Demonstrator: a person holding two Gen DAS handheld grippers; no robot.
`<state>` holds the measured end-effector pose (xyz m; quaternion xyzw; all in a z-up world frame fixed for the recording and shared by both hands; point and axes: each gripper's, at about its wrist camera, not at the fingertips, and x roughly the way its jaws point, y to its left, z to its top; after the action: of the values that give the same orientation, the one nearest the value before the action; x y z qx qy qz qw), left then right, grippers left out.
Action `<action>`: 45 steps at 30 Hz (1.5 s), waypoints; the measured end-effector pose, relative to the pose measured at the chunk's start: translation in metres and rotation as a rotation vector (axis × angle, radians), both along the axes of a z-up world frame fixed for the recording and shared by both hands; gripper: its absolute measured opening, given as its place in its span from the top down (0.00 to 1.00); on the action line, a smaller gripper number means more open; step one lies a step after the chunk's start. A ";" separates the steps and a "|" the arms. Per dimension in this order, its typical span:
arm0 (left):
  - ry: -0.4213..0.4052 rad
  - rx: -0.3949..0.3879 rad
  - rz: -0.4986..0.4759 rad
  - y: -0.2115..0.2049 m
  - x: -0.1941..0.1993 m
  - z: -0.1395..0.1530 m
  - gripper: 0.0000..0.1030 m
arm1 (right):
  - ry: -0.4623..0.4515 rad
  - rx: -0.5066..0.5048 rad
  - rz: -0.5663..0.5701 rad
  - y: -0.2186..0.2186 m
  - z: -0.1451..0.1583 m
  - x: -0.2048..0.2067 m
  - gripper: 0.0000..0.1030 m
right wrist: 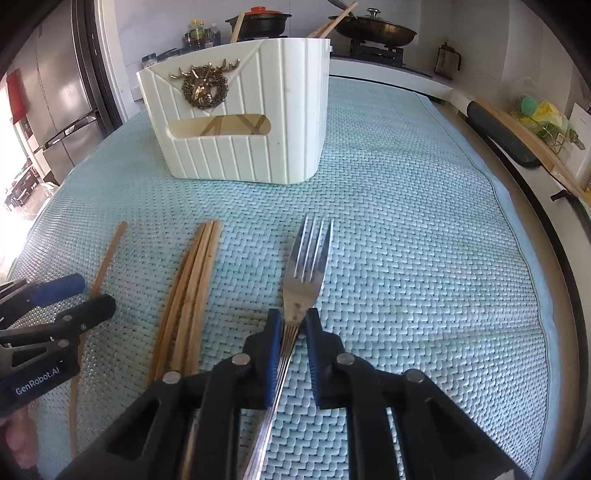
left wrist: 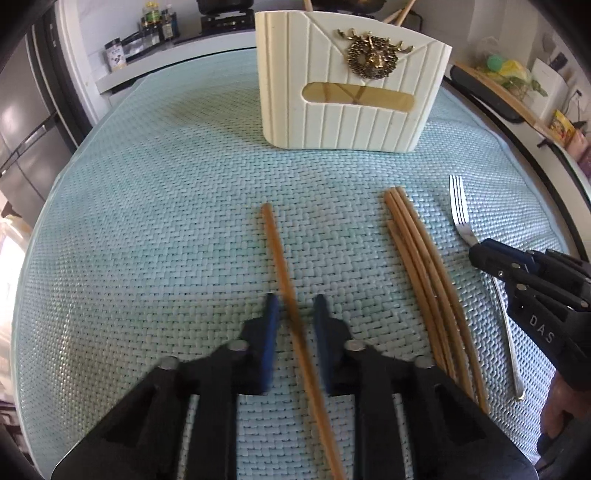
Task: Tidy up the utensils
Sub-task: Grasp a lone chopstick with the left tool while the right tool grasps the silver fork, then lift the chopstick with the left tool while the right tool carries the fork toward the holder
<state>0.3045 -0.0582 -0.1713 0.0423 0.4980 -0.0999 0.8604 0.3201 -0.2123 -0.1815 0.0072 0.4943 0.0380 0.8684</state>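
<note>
Both tools low over pale-blue woven mat (left wrist: 147,221): left tool (left wrist: 294,314) unclenched astride single wooden chopstick (left wrist: 280,258), right tool (right wrist: 293,325) closing around silver metal fork (right wrist: 308,258), contact unclear, presumably for cream ribbed holder (left wrist: 351,81).

The single chopstick (left wrist: 291,310) runs off the bottom edge, the fork (right wrist: 303,280) handle vanishes under the right gripper (right wrist: 291,325), the holder (left wrist: 351,85) top is cut by the frame, and the counter bottles (left wrist: 159,22) are too small to identify.
</note>
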 end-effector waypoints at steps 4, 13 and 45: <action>-0.017 -0.043 -0.008 0.003 -0.002 0.001 0.95 | -0.022 0.068 -0.028 -0.015 0.001 -0.005 0.90; -0.119 -0.197 0.036 0.030 -0.015 0.042 0.96 | -0.202 0.191 -0.030 -0.036 0.038 -0.042 0.90; -0.213 -0.300 0.052 0.056 -0.049 0.074 0.96 | -0.081 0.186 -0.061 -0.048 0.007 -0.019 0.50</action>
<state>0.2554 -0.0021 -0.0968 -0.0889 0.3846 -0.1459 0.9071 0.3008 -0.2604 -0.1748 0.1012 0.4526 0.0577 0.8841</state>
